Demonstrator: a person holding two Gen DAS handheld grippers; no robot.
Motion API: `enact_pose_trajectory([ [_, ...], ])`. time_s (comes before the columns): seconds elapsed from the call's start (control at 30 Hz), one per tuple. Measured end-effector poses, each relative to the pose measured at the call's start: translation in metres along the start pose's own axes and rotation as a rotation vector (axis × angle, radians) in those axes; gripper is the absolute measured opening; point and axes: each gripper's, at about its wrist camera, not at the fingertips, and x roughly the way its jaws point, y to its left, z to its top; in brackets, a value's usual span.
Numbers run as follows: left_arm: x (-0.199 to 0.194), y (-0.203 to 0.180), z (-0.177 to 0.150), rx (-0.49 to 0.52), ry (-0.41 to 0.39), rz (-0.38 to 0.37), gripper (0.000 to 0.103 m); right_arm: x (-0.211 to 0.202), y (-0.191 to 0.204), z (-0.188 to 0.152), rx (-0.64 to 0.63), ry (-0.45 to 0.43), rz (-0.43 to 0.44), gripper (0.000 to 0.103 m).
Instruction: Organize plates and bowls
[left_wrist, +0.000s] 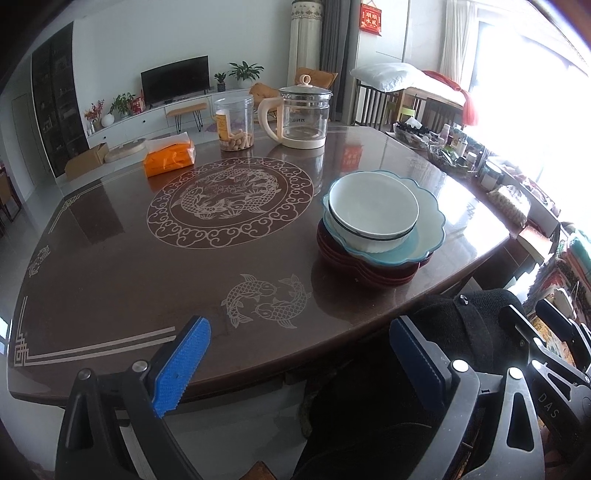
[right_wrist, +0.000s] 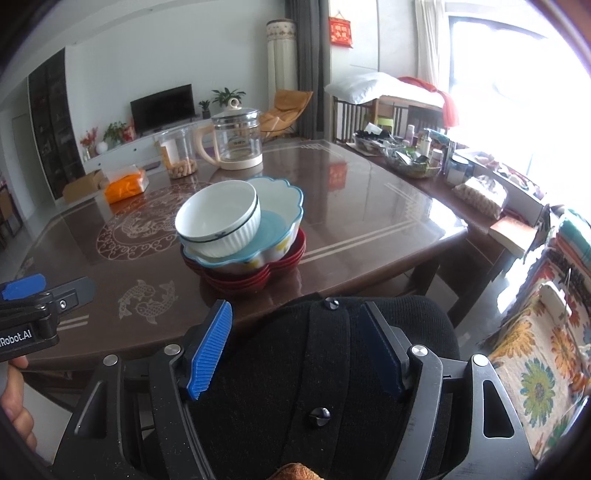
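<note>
- Far left of dark brown glossy tabletop (left_wrist: 110, 266) w/ pale dragon & fish inlay: orange soft tissue pack (left_wrist: 169, 158), lying flat near far edge.
- Just right of it: clear plastic jar (left_wrist: 234, 123) w/ tan bits at bottom, upright.
- Next right: glass kettle w/ cream handle & lid (left_wrist: 300, 114), upright, beside jar, not touching.
- Right-centre of tabletop, near front-right edge: the stack. Bottom = dark red lobed plates (left_wrist: 364, 271), several nested. On them a light blue scalloped-rim bowl (left_wrist: 424, 229). Inside that a white ribbed bowl w/ dark rim line (left_wrist: 373, 208), tilted, leaning on blue bowl's left side.
- Far right edge of tabletop: clutter of bottles, jars & a tray; too small to tell apart.
- Left tongs (left_wrist: 299, 363): blue pads wide apart, nothing betw them, low at front edge of tabletop, well short of stack.
- Right tongs (right_wrist: 301, 350): pads wide apart too, empty, over a black knitted sleeve/garment (right_wrist: 314, 369); stack ahead, well apart.
- A bare hand (right_wrist: 14, 406) shows at left edge of right wrist view, holding the left tool.
</note>
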Motion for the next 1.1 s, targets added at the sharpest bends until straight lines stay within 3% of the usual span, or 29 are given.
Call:
enact_pose_trajectory([
  [0.37, 0.025, 0.011, 0.014, 0.038, 0.001, 0.016, 0.097, 0.015, 0.016, 0.008, -0.026, 0.013, -0.001, 0.075],
  [0.67, 0.057, 0.022, 0.038, 0.07, 0.034, -0.005, 0.097, 0.031, 0.027, 0.021, -0.044, 0.057, -0.055, 0.076],
  [0.83, 0.072, 0.016, 0.048, 0.116, 0.072, -0.018, 0.097, 0.041, 0.033, 0.025, -0.036, 0.079, -0.078, 0.076],
  [1.1, 0.075, -0.009, 0.048, 0.187, 0.064, -0.002, 0.097, 0.035, 0.032, 0.031, -0.033, 0.083, -0.103, 0.077],
])
